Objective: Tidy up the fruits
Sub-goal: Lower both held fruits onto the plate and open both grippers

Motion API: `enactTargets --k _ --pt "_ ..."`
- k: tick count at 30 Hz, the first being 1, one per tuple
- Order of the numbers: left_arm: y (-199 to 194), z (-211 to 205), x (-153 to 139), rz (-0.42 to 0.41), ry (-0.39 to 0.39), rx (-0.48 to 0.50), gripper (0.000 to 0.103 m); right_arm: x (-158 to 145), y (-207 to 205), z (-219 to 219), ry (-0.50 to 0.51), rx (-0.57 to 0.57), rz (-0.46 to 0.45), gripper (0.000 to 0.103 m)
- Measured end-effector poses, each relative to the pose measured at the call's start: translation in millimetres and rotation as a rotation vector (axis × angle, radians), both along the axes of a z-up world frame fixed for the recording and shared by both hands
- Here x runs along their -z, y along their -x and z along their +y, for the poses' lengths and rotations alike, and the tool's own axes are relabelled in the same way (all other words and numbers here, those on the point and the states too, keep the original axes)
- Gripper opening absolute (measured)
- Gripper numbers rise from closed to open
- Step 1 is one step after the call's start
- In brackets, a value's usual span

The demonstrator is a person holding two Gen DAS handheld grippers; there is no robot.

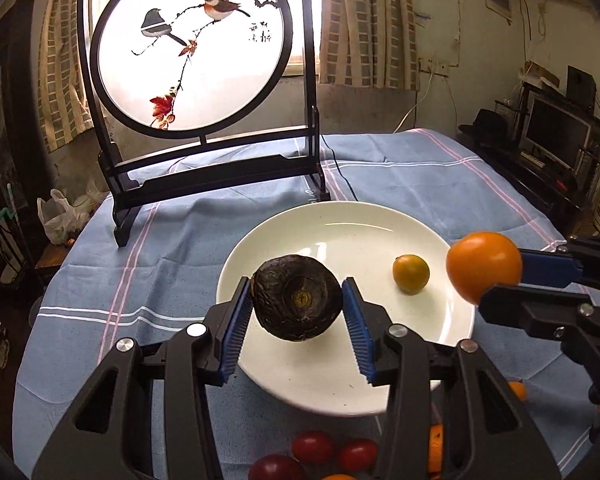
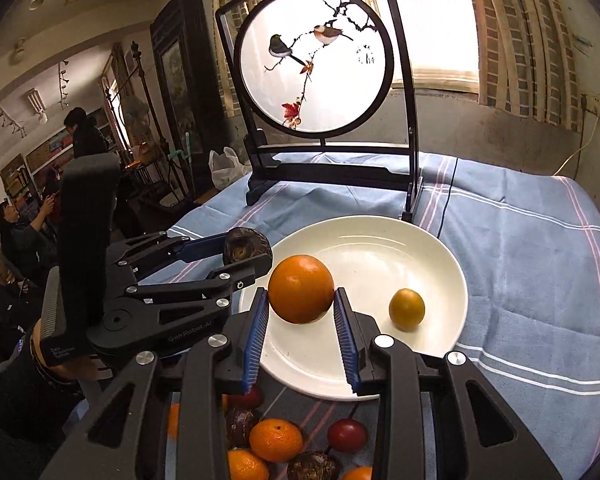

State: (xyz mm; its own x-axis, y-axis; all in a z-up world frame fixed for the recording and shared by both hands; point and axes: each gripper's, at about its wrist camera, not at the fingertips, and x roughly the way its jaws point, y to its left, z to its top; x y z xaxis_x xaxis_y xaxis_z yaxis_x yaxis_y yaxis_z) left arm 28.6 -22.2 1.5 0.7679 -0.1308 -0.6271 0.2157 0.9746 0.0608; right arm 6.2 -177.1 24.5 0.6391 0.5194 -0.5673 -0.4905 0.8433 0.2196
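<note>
My left gripper is shut on a dark brown wrinkled fruit and holds it above the near left part of a white plate. It also shows in the right wrist view with the dark fruit. My right gripper is shut on a large orange above the plate. The orange shows at the plate's right edge in the left wrist view. A small yellow-orange citrus lies on the plate, also in the right wrist view.
A pile of loose fruit lies on the blue cloth in front of the plate: red ones, tangerines and dark brown ones. A black-framed bird screen stands behind the plate. People sit at the far left.
</note>
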Motion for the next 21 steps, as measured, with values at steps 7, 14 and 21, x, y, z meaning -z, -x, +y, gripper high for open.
enactTargets --k 7,14,21 --pt "-16.1 -2.7 15.8 0.025 -0.037 -0.001 0.045 17.3 -21.5 6.1 0.026 0.003 0.047 0.033" --pt "-23.0 -5.1 23.9 0.031 -0.067 -0.011 0.045 26.3 -34.6 7.6 0.046 0.014 0.071 0.033" --pt "-28.5 -9.7 29.4 0.048 -0.088 -0.012 0.045 31.0 -48.2 12.6 0.081 0.027 0.099 0.034"
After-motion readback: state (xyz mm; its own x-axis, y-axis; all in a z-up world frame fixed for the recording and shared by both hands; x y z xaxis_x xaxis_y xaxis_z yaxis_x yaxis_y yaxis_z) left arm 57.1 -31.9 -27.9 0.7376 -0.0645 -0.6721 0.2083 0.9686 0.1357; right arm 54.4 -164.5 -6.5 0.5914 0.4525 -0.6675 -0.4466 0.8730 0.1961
